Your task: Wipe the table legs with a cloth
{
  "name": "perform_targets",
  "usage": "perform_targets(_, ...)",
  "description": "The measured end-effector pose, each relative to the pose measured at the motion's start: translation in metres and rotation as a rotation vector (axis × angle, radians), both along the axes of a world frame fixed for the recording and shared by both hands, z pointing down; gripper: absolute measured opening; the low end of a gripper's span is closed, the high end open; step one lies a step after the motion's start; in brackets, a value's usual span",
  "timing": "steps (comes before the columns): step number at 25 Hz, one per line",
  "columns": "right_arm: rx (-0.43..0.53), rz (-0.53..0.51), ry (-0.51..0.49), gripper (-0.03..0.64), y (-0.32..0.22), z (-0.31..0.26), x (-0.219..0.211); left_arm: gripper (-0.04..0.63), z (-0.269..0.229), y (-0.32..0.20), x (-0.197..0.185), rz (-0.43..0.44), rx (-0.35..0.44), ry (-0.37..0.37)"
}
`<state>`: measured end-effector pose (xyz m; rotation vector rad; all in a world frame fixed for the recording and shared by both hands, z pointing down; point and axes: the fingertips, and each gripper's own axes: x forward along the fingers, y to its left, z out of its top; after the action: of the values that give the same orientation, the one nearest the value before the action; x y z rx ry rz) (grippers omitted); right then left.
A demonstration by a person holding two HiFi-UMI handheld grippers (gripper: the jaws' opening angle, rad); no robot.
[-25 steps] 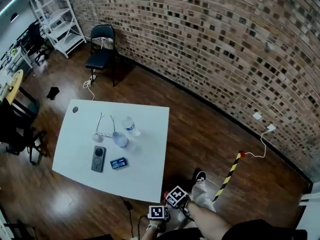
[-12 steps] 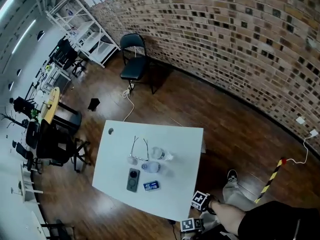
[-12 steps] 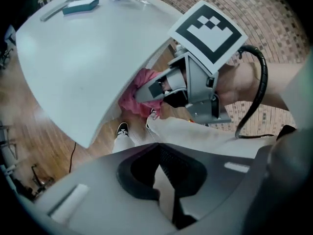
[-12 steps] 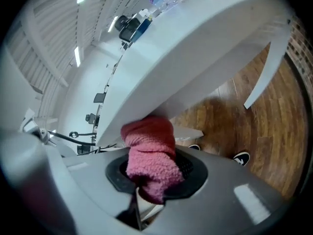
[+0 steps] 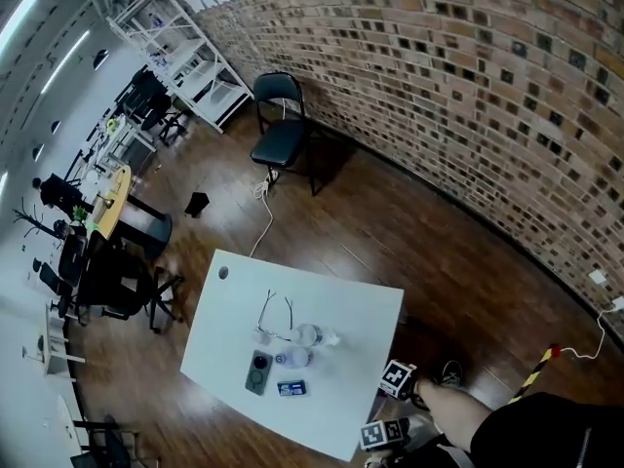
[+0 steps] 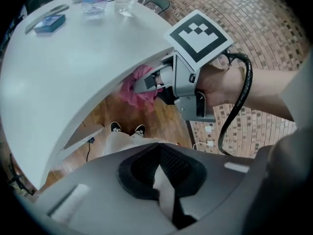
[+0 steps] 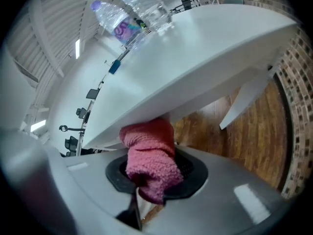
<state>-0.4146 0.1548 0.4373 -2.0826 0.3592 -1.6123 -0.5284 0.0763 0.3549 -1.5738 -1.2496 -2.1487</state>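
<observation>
The white table [image 5: 234, 310] fills the lower middle of the head view. Both grippers are at its near right corner: the right gripper [image 5: 397, 378] against the edge, the left gripper [image 5: 383, 434] just below it. In the left gripper view the right gripper [image 6: 146, 84] holds a pink cloth [image 6: 139, 87] up under the tabletop's rim. In the right gripper view the cloth [image 7: 149, 158] bulges out of the right gripper [image 7: 146, 185] and touches the underside, with a white table leg [image 7: 247, 99] slanting down beyond it. The left gripper [image 6: 164, 192] is shut with nothing in it.
A water bottle [image 5: 314, 336], glasses [image 5: 275, 312], a dark handheld device [image 5: 257, 371] and a blue card [image 5: 290, 388] lie on the table. A black chair [image 5: 283, 130] and white shelves [image 5: 180, 37] stand by the brick wall. A yellow-black pole [image 5: 536, 373] lies at the right.
The head view has swung, so the table sits lower and more to the right. Both grippers have come up from the floor side to the table's near right corner.
</observation>
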Motion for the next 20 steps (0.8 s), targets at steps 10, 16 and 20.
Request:
perform_targets(10,-0.099,0.369,-0.039,0.071,0.154,-0.007,0.006,-0.005,-0.01,0.106,0.031,0.21,-0.123,-0.038)
perform_targets(16,-0.086,0.595,0.015,0.071,0.227,-0.016,0.034,-0.005,-0.003,0.144,0.054,0.204,-0.121,-0.091)
perform_targets(20,0.0,0.656,0.053,0.071,0.231,-0.019,0.03,-0.005,0.011,0.149,0.044,0.189,-0.082,-0.086)
